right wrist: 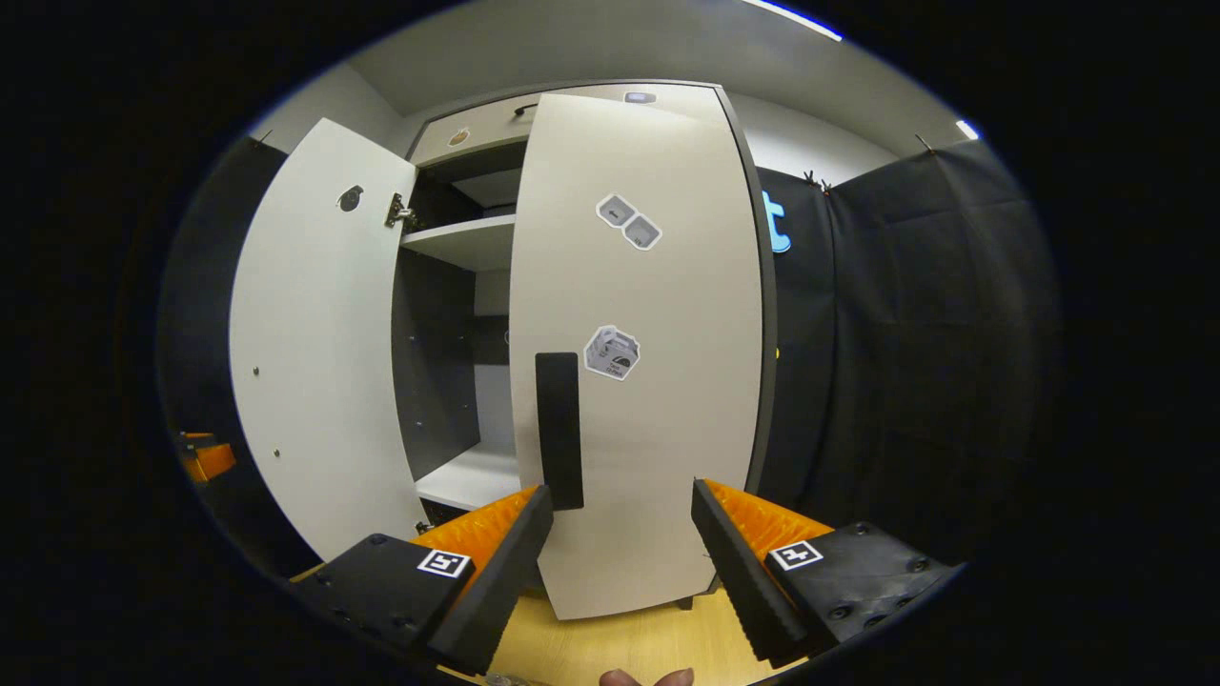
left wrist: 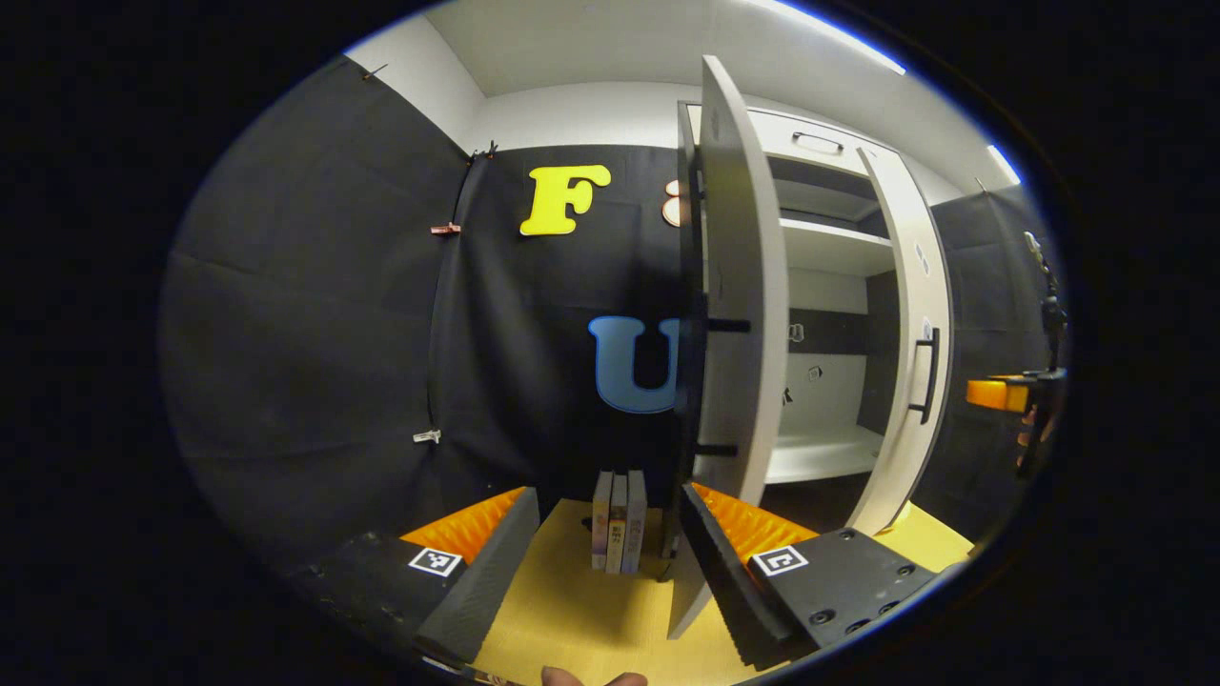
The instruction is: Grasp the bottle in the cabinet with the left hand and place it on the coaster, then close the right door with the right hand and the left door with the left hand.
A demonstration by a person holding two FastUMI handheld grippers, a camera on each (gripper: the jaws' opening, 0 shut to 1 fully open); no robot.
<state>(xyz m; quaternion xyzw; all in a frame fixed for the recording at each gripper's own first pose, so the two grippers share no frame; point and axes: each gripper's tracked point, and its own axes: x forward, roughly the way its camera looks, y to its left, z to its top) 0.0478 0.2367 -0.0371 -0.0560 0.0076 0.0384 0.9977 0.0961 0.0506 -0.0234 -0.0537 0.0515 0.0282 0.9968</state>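
Both cabinet doors remain yours to close: your right hand-held gripper point(right wrist: 618, 553), fingers apart, faces the right door point(right wrist: 648, 400), your left hand-held gripper point(left wrist: 610, 562) equally spread beside the left door point(left wrist: 739, 314).

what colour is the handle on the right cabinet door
Black, a vertical bar handle against the off-white right door; it shows best in the right gripper view.

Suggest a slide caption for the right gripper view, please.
Open right gripper faces the nearly shut right door; left door stands wide open.
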